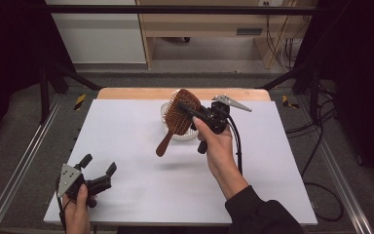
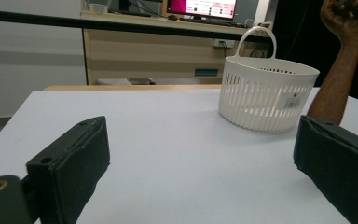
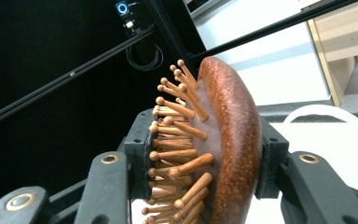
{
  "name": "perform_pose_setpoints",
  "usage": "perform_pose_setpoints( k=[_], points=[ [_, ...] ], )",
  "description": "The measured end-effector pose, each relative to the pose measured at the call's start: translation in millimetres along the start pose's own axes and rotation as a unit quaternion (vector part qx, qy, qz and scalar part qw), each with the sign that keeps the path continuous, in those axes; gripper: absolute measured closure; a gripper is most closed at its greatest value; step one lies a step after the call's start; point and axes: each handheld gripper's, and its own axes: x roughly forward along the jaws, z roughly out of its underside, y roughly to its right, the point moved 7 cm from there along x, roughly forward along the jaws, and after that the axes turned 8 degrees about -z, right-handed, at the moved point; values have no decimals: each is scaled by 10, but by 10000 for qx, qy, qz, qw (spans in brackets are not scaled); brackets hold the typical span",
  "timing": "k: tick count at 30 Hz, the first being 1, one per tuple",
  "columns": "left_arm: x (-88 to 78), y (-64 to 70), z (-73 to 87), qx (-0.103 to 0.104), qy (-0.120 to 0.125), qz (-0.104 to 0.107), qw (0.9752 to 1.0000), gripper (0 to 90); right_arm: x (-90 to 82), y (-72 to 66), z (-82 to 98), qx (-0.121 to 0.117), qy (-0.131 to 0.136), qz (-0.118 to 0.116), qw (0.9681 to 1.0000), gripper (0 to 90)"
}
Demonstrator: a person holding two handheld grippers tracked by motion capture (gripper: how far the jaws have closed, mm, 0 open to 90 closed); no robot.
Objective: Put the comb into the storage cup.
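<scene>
We held the wooden hairbrush [image 1: 179, 115] clamped in our right gripper [image 1: 195, 113], seemingly above the white basket [image 1: 166, 111] near the table's far edge; our left gripper [image 1: 99, 168] gaped empty.

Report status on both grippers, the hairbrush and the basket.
Right gripper shut on wooden hairbrush, head clamped, held above white basket. Left gripper open, empty, low over table. Nothing between brush and basket.

Left gripper [image 2: 200, 163] sits low over the white tabletop [image 2: 168, 140]; its two black jaws stand wide apart with nothing between them; white slotted basket [image 2: 265, 95] with a hoop handle stands upright toward the far right; brown wooden hairbrush [image 2: 342, 60] shows at the right edge, handle slanting down just beside the basket, its lower end hidden behind the right jaw.
</scene>
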Motion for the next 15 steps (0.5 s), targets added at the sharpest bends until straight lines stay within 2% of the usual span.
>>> perform_pose_setpoints(
  k=[15],
  points=[
    [-6, -56, 1, -46, 17, -60, 10000, 36, 69, 7, -223, -35, 119, 66, 9999, 516]
  ],
)
